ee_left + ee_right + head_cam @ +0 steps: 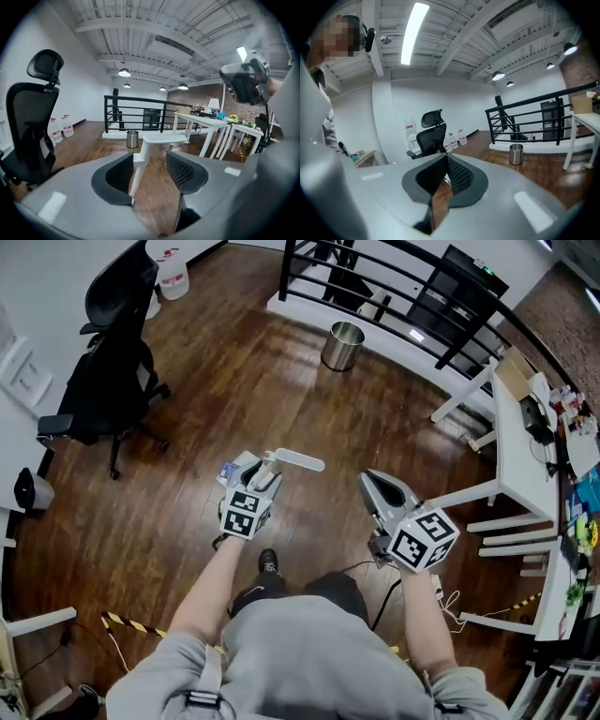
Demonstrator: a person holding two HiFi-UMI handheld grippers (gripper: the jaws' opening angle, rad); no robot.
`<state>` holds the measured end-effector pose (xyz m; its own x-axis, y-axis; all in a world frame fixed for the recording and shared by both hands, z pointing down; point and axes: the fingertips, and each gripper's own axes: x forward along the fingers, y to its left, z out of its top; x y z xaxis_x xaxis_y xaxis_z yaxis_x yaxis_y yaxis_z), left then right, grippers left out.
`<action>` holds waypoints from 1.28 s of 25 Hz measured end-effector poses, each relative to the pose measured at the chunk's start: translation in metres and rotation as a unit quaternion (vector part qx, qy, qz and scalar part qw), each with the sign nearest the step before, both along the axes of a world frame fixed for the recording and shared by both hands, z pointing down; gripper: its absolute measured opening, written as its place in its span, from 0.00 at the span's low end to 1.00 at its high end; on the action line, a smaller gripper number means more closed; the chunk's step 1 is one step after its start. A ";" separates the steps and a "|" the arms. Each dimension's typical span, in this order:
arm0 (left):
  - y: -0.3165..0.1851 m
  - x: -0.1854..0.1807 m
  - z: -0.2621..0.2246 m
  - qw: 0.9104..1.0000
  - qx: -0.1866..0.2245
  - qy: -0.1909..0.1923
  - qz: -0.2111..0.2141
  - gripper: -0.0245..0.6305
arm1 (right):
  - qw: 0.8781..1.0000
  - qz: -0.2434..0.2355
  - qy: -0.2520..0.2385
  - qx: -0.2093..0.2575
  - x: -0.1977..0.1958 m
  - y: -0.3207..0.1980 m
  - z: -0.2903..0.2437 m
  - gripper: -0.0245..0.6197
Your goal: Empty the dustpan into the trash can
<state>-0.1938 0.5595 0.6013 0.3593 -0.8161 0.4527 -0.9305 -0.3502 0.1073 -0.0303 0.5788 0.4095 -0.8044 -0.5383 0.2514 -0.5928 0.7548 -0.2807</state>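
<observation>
Short of the trash can (343, 345), the dustpan stem (138, 171), judged light, rigid and grippable, is straddled by the open left tool (150, 157).

Floor (281, 395) is lying open ahead of left gripper (265, 468) and right gripper (377, 486) to trash can (343, 345); office chair (108, 381) standing left, white tables (516, 446) crowding right.

We see a dark brown, glossy wooden plank floor (281, 399) crossed by a strip of yellow-and-black striped tape (122, 622). The shiny cylindrical metal trash can (343, 345) is silver. The slim plastic dustpan handle (159, 139) is white. Our pale grey plastic left gripper (150, 165) and right gripper (446, 174) carry black dimpled pads (180, 169) and cubes (246, 512) patterned with black-and-white squares. The mesh office chair (112, 371) and the metal railing (394, 273) are black.
</observation>
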 end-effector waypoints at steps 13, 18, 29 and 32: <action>-0.078 0.009 0.058 0.999 -0.030 -0.040 0.007 0.40 | 1.000 0.014 0.004 -0.015 0.012 -0.059 0.002 0.04; -0.088 0.012 0.057 0.998 -0.028 -0.058 0.005 0.38 | 1.000 0.015 0.002 -0.016 0.029 -0.074 0.001 0.04; -0.096 0.009 0.042 0.996 -0.032 -0.078 -0.003 0.38 | 1.000 0.014 -0.014 -0.019 0.040 -0.085 0.001 0.04; -0.100 0.011 0.031 0.997 -0.023 -0.079 0.000 0.38 | 0.999 0.016 -0.019 -0.020 0.042 -0.085 0.002 0.04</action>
